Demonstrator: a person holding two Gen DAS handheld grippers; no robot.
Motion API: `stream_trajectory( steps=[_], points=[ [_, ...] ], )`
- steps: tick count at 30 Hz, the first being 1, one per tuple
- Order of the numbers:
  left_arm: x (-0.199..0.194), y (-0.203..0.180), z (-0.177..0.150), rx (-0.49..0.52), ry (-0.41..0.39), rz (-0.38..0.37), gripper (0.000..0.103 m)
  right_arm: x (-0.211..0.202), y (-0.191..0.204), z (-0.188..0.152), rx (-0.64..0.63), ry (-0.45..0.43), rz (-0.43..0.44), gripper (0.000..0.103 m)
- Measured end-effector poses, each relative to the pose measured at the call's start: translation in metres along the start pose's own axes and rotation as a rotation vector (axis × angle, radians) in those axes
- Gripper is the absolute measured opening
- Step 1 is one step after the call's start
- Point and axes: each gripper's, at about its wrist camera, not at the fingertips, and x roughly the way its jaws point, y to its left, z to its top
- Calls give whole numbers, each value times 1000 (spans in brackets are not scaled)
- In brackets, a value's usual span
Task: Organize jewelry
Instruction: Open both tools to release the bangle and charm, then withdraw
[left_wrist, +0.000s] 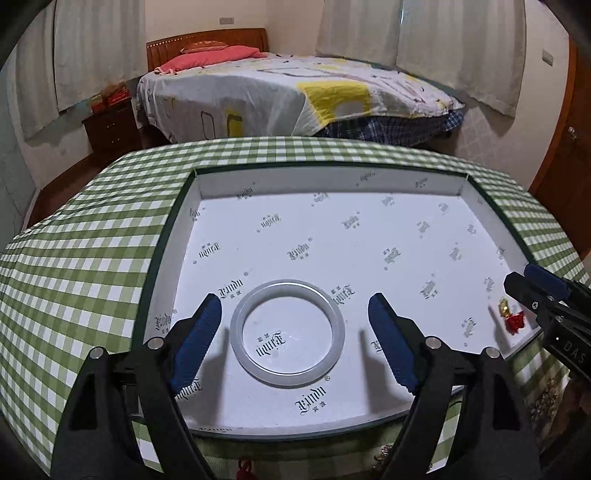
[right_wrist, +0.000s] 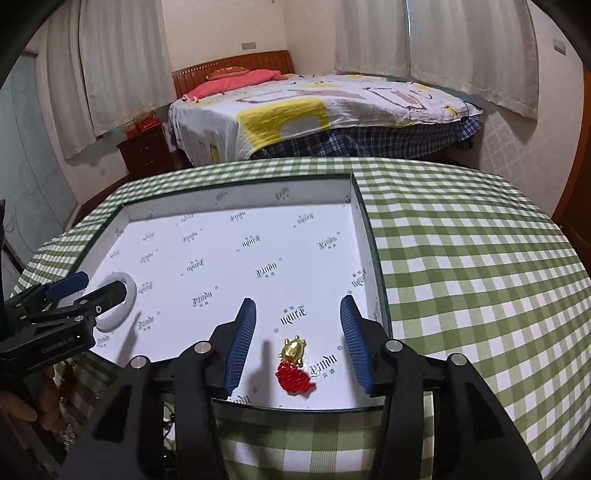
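Observation:
A pale translucent bangle (left_wrist: 287, 334) lies flat on the floor of a shallow white printed box (left_wrist: 332, 184) with a dark green rim. My left gripper (left_wrist: 295, 314) stands open around it, its blue pads clear of the ring on both sides. In the right wrist view a small gold charm on a red knotted cord (right_wrist: 293, 363) lies near the box's front right corner. My right gripper (right_wrist: 298, 317) is open over it, pads apart from it. The charm (left_wrist: 511, 315) also shows in the left wrist view, and the bangle (right_wrist: 123, 299) in the right one.
The box (right_wrist: 364, 229) sits on a table with a green and white checked cloth (right_wrist: 461, 258). Behind the table stand a bed (left_wrist: 288, 96) with a patterned sheet and a dark nightstand (left_wrist: 110, 127). A hand (right_wrist: 22, 402) holds the left gripper's handle.

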Motion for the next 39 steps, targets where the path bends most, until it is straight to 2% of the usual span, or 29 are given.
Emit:
stream_trajectory(
  steps=[9,19,24,28,39],
  points=[
    [-27,3,-1,-6,-46,-12,80,-32,7,-3,0,-45,-2,47],
    [-71,6,-24,-24,-71,-31,80,-74,24,-34,4,-54,11,47],
    [-102,7,-50,-24,-85,-8,80,-102,41,-63,-35,-61,13,47],
    [-119,11,-74,-38,-64,1,80,-120,57,-89,-81,-41,24,47],
    [-156,32,-134,-70,-20,50,80,-133,85,-139,-120,1,93,47]
  ],
)
